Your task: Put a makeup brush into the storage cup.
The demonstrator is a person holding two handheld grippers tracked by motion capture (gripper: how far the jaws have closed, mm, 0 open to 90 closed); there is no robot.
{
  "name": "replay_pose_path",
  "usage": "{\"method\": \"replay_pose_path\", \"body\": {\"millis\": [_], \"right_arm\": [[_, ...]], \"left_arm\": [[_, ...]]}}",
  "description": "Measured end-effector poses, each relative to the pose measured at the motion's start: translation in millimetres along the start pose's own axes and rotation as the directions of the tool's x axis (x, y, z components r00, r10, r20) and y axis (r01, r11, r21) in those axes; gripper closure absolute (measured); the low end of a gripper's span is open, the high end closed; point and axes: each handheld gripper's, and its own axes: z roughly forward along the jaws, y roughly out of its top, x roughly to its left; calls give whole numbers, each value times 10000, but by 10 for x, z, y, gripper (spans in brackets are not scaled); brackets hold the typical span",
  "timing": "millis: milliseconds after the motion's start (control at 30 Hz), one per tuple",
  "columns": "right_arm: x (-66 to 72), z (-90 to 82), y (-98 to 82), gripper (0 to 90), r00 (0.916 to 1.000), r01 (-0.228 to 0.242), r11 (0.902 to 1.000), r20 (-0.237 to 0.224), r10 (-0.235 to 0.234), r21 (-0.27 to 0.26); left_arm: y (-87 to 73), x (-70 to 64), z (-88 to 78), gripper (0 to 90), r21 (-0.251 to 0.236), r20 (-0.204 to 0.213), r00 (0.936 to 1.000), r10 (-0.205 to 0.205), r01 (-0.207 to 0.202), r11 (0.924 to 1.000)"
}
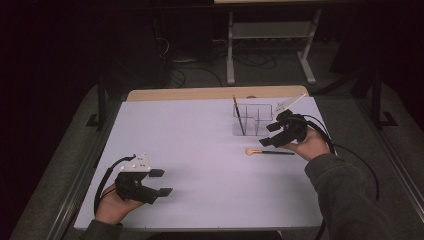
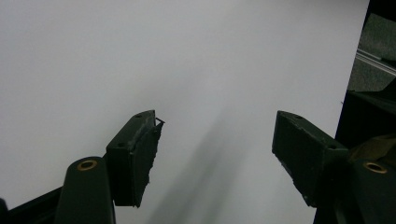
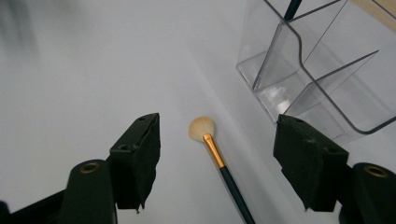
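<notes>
**Brush lies between your right jaws, handle pointing back at you**

From the high view, take the clear organizer (image 1: pixel 252 119) as your landmark. The makeup brush (image 1: pixel 269 152) lies flat on the counter (image 1: pixel 200 150) just in front of it, on your side, long axis running across the counter: pale head to the left, dark handle to the right. Your right hand-held gripper (image 1: pixel 274 134) hovers between organizer and brush, almost over the handle, so this is plainly the nearer hand. Your left hand-held gripper (image 1: pixel 161 182) sits far from the organizer, near the front-left part of the counter, jaws wide and holding nothing. One dark brush (image 1: pixel 238 116) already stands in the organizer's left compartment.

In the left gripper view, the left hand-held gripper (image 2: pixel 217 158) faces bare counter with its jaws spread.

In the right gripper view, the right hand-held gripper (image 3: pixel 217 163) stands wide open and empty (the pads touch nothing). The makeup brush (image 3: pixel 215 156) lies in the gap, head away from you, gold ferrule midway, handle running down toward the camera and slightly right, roughly along the gripper's reach. The organizer (image 3: pixel 317 74) sits just beyond the right jaw. I judge a closing grip would cross the handle squarely.
</notes>
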Motion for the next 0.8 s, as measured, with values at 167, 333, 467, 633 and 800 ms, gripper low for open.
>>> {"method": "replay_pose_path", "body": {"millis": [167, 333, 467, 633, 800], "right_arm": [[-22, 32, -34, 301, 9997, 249, 9992, 49, -251, 312], [-44, 50, -43, 299, 9991, 420, 9975, -9, -420, 568], [-59, 28, -35, 296, 9975, 700, 9951, 28, -703, 694], [-103, 13, -54, 288, 9962, 850, 9916, 93, -863, 978], [-139, 62, -95, 301, 9954, 917, 9865, 138, -944, 1355]], "left_arm": [[-7, 9, 6, 305, 1, 11, 10000, -5, 5, 10000], [-10, 13, -4, 305, -27, 18, 10000, -70, 70, 10000], [-9, 13, 0, 305, 1, 5, 10000, -21, 21, 10000], [-4, 7, -4, 305, 3, 8, 10000, -31, 31, 10000], [-5, 10, 4, 304, -4, 1, 10000, 2, -2, 10000]]}}
